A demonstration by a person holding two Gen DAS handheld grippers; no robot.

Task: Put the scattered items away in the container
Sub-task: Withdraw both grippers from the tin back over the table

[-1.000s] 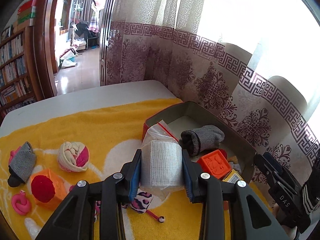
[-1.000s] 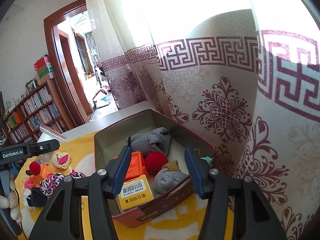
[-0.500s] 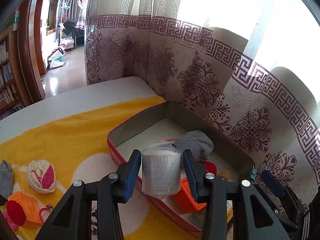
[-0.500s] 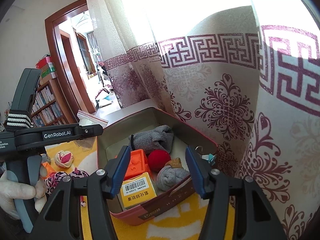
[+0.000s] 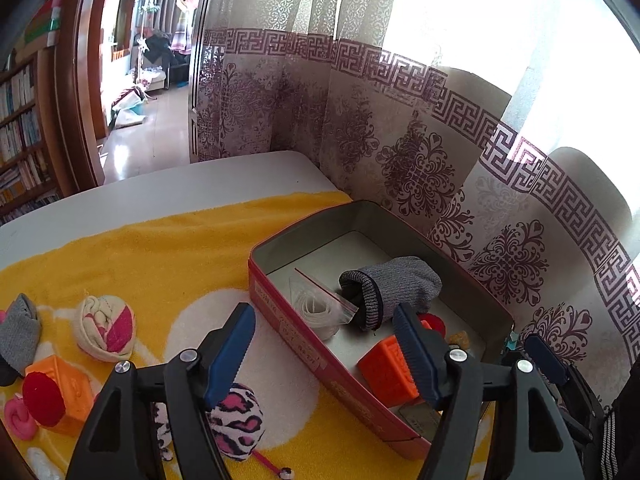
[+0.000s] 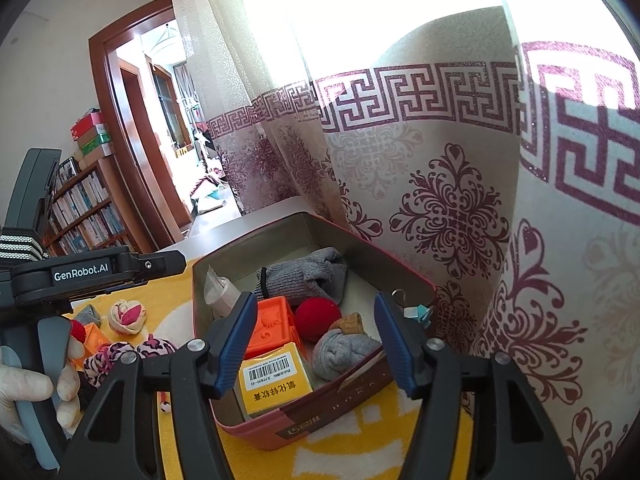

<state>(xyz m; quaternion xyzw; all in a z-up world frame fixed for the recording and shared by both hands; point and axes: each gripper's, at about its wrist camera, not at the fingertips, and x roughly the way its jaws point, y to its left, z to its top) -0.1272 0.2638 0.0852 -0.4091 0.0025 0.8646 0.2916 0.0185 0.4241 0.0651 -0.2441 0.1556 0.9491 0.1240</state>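
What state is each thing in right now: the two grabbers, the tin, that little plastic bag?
Left gripper: jaws opening, nothing between them.
Right gripper: jaws opening, empty.
Tin box: lidless, partly filled.
Zip bag of gauze: lying inside the tin, leaning on its wall.
Grey sock: rolled, in the tin.

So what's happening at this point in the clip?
A person is tidying small items into a red tin. The left gripper is opening with nothing between its jaws; a bagged gauze roll lies in the tin beside a grey sock. The right gripper, empty, hovers over the tin. Rolled socks wait on the yellow towel.
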